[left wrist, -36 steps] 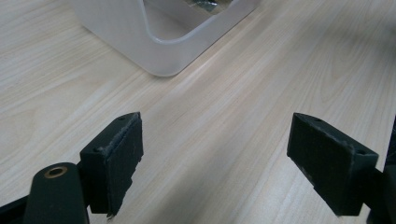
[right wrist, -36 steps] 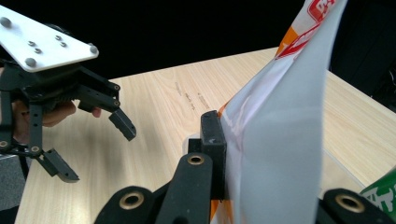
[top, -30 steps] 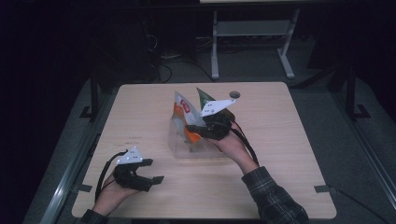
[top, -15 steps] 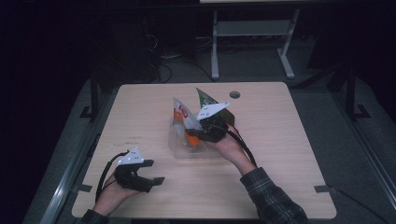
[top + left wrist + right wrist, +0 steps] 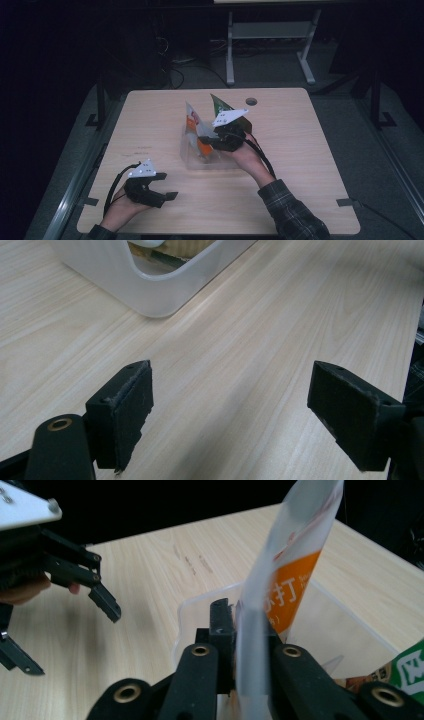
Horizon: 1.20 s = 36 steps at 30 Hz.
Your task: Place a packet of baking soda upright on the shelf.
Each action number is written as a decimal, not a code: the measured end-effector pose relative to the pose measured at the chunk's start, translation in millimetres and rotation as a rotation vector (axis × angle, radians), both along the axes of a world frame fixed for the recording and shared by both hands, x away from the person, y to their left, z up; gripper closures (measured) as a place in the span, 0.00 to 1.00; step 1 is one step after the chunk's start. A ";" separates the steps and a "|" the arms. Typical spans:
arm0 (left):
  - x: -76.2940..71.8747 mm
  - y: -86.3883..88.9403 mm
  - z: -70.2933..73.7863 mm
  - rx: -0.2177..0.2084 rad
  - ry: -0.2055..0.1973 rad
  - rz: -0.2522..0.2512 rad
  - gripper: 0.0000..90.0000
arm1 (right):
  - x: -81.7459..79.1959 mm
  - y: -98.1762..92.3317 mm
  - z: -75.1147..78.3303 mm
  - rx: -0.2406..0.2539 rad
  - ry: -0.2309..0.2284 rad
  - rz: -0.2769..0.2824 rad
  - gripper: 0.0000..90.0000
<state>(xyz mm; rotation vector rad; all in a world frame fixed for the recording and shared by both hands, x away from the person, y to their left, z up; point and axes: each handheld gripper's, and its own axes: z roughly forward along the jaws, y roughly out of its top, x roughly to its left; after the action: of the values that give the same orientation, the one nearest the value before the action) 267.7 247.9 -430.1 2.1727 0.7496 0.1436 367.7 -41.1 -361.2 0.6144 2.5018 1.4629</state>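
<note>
The right gripper [image 5: 216,143] is clamped on the white and orange packet [image 5: 295,570], holding it upright inside the clear plastic bin [image 5: 192,159] that sits near the middle of the table [image 5: 300,165]; its jaws have just been easing open a touch, yet the packet stands pinched between them. A green packet [image 5: 218,104] leans in the bin at about one o'clock from the gripper. The left gripper [image 5: 160,196] rests at roughly seven o'clock from the bin, well apart, jaws spread wide with nothing between them. To my eye this is the placing step, nearly done. Next, I'd judge, the jaws need to part fully and the hand lift straight out without tipping either packet.
</note>
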 end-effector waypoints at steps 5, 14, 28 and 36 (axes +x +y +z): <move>0.0 -0.1 0.4 0.002 -0.002 -0.002 0.20 | -2.4 -2.1 2.9 0.000 -0.014 -0.004 0.90; 0.2 -0.2 0.5 0.009 -0.004 -0.005 0.20 | -7.6 -6.1 9.5 0.002 -0.040 -0.028 0.90; 0.2 -2.4 -0.7 0.009 -0.002 -0.013 0.20 | -4.9 -7.5 7.6 0.023 -0.029 -0.093 0.82; 0.1 -3.4 -0.9 -0.002 0.003 -0.009 0.20 | -19.8 -18.0 13.1 -0.014 -0.024 -0.104 0.63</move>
<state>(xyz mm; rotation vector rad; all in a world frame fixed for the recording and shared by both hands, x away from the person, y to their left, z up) 267.8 244.5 -431.0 2.1745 0.7407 0.1351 347.9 -59.2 -348.1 0.7082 2.4211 1.4059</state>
